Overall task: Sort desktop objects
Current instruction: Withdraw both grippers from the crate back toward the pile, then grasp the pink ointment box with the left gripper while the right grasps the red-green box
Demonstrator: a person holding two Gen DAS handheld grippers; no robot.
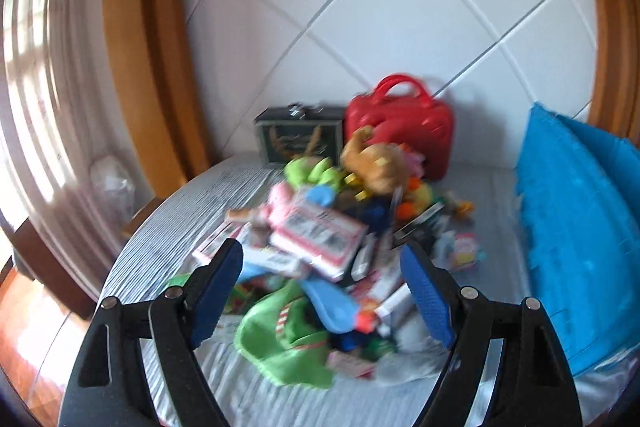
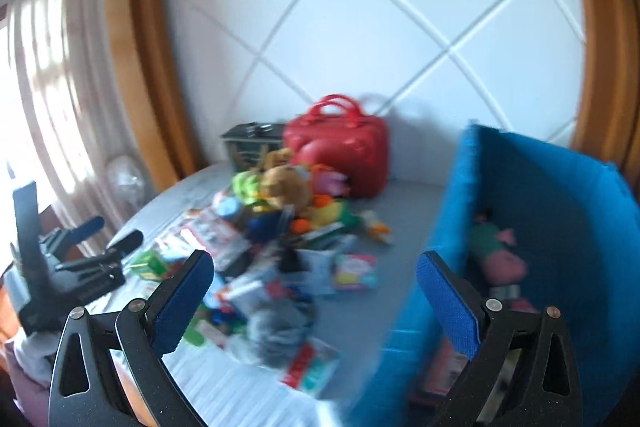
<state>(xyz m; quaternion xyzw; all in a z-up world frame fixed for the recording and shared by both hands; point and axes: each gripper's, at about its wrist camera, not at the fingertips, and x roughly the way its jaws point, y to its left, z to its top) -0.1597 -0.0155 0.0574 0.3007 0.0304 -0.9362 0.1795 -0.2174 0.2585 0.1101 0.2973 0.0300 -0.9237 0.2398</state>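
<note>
A jumbled pile of toys, boxes and packets (image 1: 320, 247) lies on a grey surface, with a brown plush bear (image 1: 376, 163) on top and a green cloth (image 1: 280, 343) at the front. My left gripper (image 1: 322, 291) is open and empty just above the pile's near side. My right gripper (image 2: 316, 303) is open and empty, over the pile's right part (image 2: 276, 251). A blue fabric bin (image 2: 532, 227) at the right holds a pink and green plush (image 2: 500, 255). The left gripper (image 2: 100, 239) also shows at the left of the right wrist view.
A red handbag (image 1: 400, 127) and a dark case (image 1: 300, 139) stand at the back against a white quilted headboard. The blue bin (image 1: 580, 227) stands at the right edge. Wooden frame and a curtain are at the left. Both views are blurred.
</note>
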